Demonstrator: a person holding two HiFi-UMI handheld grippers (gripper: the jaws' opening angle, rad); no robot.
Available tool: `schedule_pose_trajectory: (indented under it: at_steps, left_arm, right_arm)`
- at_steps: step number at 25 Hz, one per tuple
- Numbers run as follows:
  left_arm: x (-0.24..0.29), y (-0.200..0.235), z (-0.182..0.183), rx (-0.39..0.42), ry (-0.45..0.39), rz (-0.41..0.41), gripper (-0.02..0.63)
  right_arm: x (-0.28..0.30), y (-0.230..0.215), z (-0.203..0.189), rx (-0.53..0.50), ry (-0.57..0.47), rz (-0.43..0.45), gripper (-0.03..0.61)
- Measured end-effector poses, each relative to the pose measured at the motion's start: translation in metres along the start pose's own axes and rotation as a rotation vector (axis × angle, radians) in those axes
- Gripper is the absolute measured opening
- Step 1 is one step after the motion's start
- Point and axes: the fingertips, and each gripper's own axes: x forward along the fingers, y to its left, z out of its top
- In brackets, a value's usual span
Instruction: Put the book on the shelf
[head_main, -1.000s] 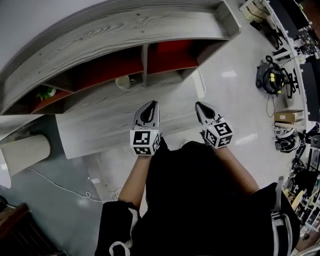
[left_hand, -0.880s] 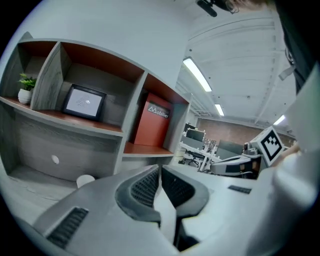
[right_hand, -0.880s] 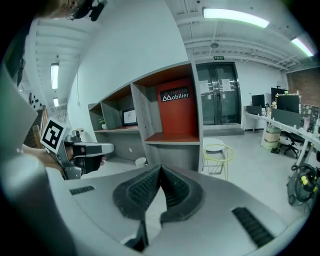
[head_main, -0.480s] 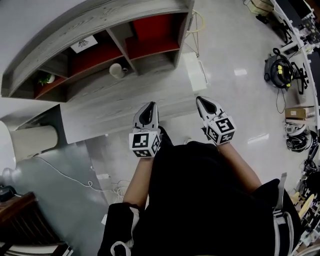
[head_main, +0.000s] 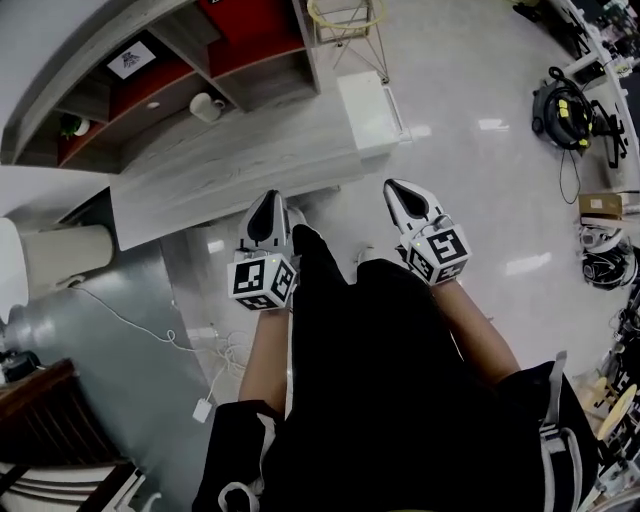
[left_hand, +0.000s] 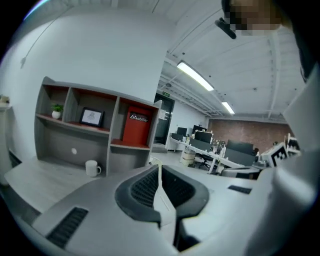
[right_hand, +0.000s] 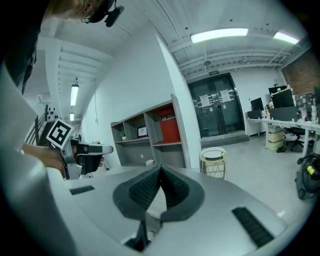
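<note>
Grey shelf (left_hand: 114, 150) is standing along grey desk (head_main: 230, 165); plant (left_hand: 57, 111), framed picture (left_hand: 91, 117) and red book (left_hand: 136, 127) are occupying separate compartments. White mug (head_main: 206, 105) is sitting on desk.

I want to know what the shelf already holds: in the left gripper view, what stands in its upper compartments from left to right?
small potted plant → framed picture → red panel with white lettering
</note>
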Motion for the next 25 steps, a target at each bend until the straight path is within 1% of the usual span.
schedule_pose_trajectory:
  at_steps: [2,3,5,9,13,15,18,20,25]
  left_arm:
    - [-0.012,-0.017,-0.014,-0.056,0.010,0.022,0.023]
    - [-0.019,-0.024,-0.021,-0.062,0.017,0.034,0.023]
    - [-0.030,-0.036,-0.029,-0.039,0.032,0.051,0.023]
    - [-0.041,-0.045,-0.037,0.011,0.065,0.050,0.023]
    - [-0.052,-0.050,-0.040,0.023,0.054,0.064,0.023]
    - [-0.059,-0.050,-0.040,0.024,0.047,0.074,0.023]
    - [-0.076,-0.046,-0.042,0.010,0.046,0.082,0.023]
    - [-0.090,-0.038,-0.042,0.012,0.039,0.099,0.023]
    - [-0.131,0.006,-0.028,0.034,0.001,0.164,0.023]
  right_arm:
    - [-0.017,-0.001,-0.008,0.016,0.009,0.009,0.000]
    - [-0.024,-0.001,-0.012,0.019,0.017,0.012,0.000]
    - [-0.034,-0.002,-0.017,0.016,0.024,0.015,0.000]
    - [-0.045,-0.005,-0.013,-0.013,0.008,-0.002,0.000]
    - [-0.056,-0.006,-0.008,-0.039,0.002,-0.017,0.000]
    - [-0.058,-0.004,-0.007,-0.033,0.005,-0.019,0.000]
    - [-0.061,0.009,-0.001,-0.047,0.003,-0.041,0.000]
    - [-0.060,0.025,0.005,-0.059,-0.013,-0.039,0.000]
    - [-0.046,0.070,0.007,-0.051,-0.005,-0.023,0.000]
